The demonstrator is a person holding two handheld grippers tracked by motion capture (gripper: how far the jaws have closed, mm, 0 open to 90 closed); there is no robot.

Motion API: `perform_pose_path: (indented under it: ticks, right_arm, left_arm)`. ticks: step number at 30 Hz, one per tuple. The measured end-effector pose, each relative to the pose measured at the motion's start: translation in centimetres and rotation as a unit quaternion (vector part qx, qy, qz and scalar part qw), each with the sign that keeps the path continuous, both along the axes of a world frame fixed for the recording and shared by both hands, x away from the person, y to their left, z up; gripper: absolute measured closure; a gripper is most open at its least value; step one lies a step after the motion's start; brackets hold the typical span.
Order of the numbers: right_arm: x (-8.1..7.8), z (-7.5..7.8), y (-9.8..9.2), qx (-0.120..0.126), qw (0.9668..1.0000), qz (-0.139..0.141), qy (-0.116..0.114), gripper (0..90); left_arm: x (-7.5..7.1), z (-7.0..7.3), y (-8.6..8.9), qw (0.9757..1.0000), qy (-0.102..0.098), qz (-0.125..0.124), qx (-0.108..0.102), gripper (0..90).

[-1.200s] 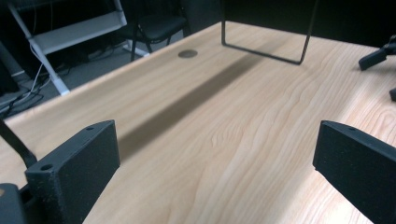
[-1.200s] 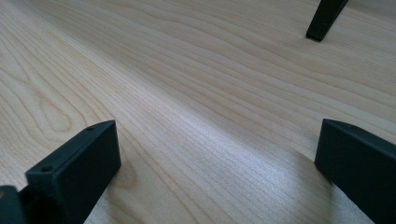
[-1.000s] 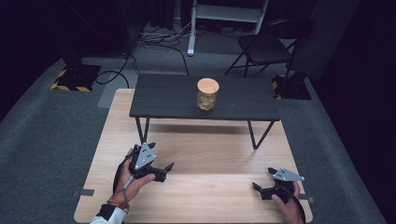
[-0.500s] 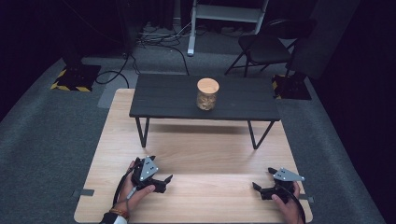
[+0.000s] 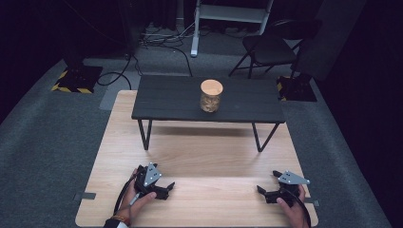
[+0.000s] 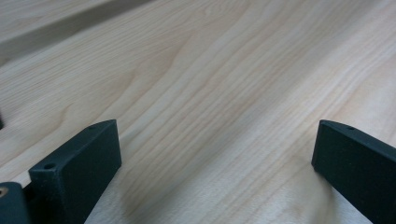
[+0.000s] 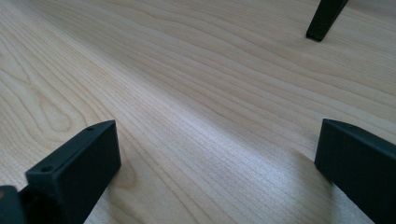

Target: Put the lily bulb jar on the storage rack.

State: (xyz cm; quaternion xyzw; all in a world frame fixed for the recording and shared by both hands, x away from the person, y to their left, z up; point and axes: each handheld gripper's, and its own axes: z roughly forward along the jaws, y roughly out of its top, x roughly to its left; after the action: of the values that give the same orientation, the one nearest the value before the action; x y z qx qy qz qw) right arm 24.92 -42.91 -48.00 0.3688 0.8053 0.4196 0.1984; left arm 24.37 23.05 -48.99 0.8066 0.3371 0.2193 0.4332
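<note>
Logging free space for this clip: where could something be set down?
The board is bare between the left claw and right claw, and up to the black table's legs. The table is free on both sides of the jar. Nowhere is crowded.

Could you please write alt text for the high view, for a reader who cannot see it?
A cork-lidded glass jar stands on a low black table set on a pale wooden board. At the board's near edge, a person's hands rest the left tongs and right tongs.
</note>
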Motion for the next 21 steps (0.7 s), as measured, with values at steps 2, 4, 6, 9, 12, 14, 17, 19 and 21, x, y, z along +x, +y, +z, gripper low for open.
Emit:
perform_pose_path:
  ticks: [2, 4, 6, 9, 12, 14, 17, 19, 21]
  right_arm:
    - [0.0, 0.0, 0.0, 0.0, 1.0, 0.0, 0.0, 0.0]
    - [0.0, 0.0, 0.0, 0.0, 1.0, 0.0, 0.0, 0.0]
    - [-0.01, 0.0, 0.0, 0.0, 1.0, 0.0, 0.0, 0.0]
    - [0.0, 0.0, 0.0, 0.0, 1.0, 0.0, 0.0, 0.0]
    - [-0.01, -0.01, 0.0, 0.0, 1.0, 0.0, 0.0, 0.0]
    - [-0.01, -0.01, 0.0, 0.0, 1.0, 0.0, 0.0, 0.0]
    - [-0.01, -0.01, 0.0, 0.0, 1.0, 0.0, 0.0, 0.0]
    - [-0.01, -0.01, 0.0, 0.0, 1.0, 0.0, 0.0, 0.0]
    - [-0.01, -0.01, 0.0, 0.0, 1.0, 0.0, 0.0, 0.0]
  left_arm:
    - [0.15, 0.08, 0.08, 1.0, 0.006, 0.0, -0.002, 1.2]
    - [0.44, 0.18, 0.27, 0.9998, 0.017, 0.002, -0.007, 1.1]
    - [0.77, 0.26, 0.47, 0.9996, 0.027, -0.001, -0.012, 1.0]
    - [0.97, 0.28, 0.61, 0.9994, 0.029, -0.01, -0.012, 0.4]
    - [0.94, 0.29, 0.61, 0.9994, 0.029, -0.01, -0.012, 0.4]
    - [0.94, 0.28, 0.6, 0.9994, 0.029, -0.01, -0.012, 0.4]
    - [0.93, 0.28, 0.6, 0.9995, 0.029, -0.01, -0.012, 0.4]
    - [0.93, 0.28, 0.59, 0.9995, 0.029, -0.009, -0.012, 0.4]
    - [0.93, 0.29, 0.59, 0.9995, 0.029, -0.009, -0.012, 0.5]
